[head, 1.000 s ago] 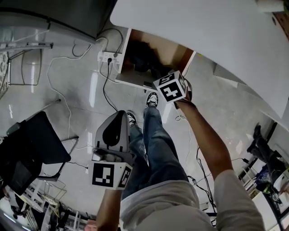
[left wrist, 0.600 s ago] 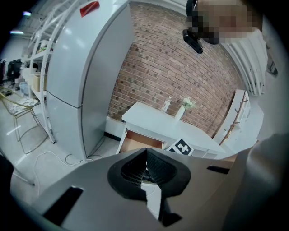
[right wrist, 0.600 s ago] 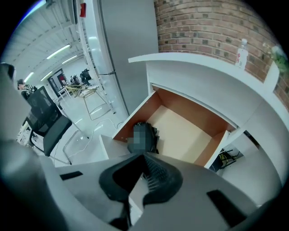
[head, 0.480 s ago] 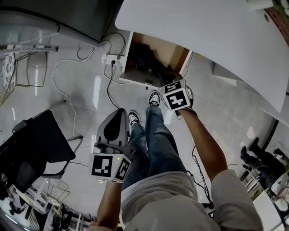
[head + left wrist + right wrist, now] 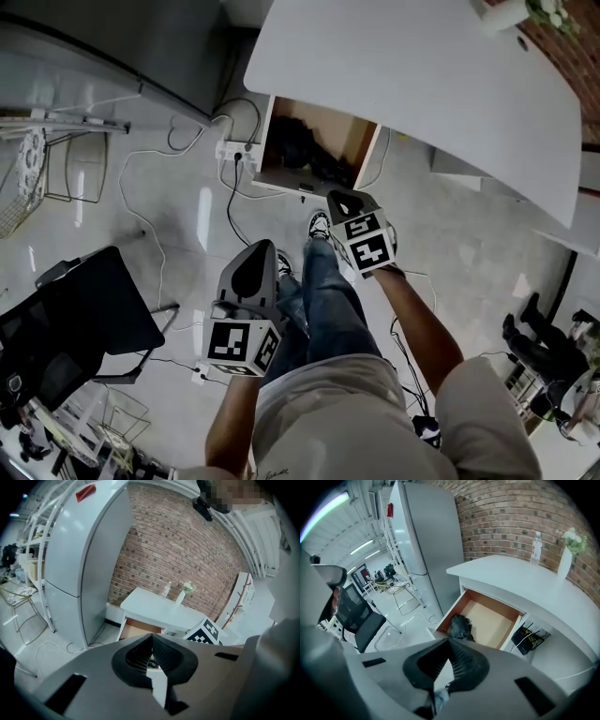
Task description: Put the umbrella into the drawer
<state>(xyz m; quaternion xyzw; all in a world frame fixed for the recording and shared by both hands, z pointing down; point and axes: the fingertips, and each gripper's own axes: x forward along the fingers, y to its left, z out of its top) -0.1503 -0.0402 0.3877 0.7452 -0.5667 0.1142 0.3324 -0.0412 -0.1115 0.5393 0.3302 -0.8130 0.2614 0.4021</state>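
Though close to the drawer's (image 5: 493, 619) front edge, umbrella (image 5: 460, 626) inside it

The drawer (image 5: 497, 620) is lined with matt, warm-brown wood, and its outer faces are smooth and white. The umbrella (image 5: 461, 626) in it is crumpled black cloth with a dull sheen. The bench (image 5: 412, 84) has a smooth, matt white top. The floor (image 5: 187, 206) is pale and glossy, with bright streaks of reflected light. The refrigerator (image 5: 426, 541) looks like smooth grey metal with a satin finish. The brick wall (image 5: 187, 559) is rough and matt. The left tool (image 5: 151, 641) and right tool (image 5: 449, 644) are matt grey plastic with ribbed black pads (image 5: 461, 660). The jeans (image 5: 328, 300) are blue denim, and the bottle (image 5: 536, 545) is clear plastic.
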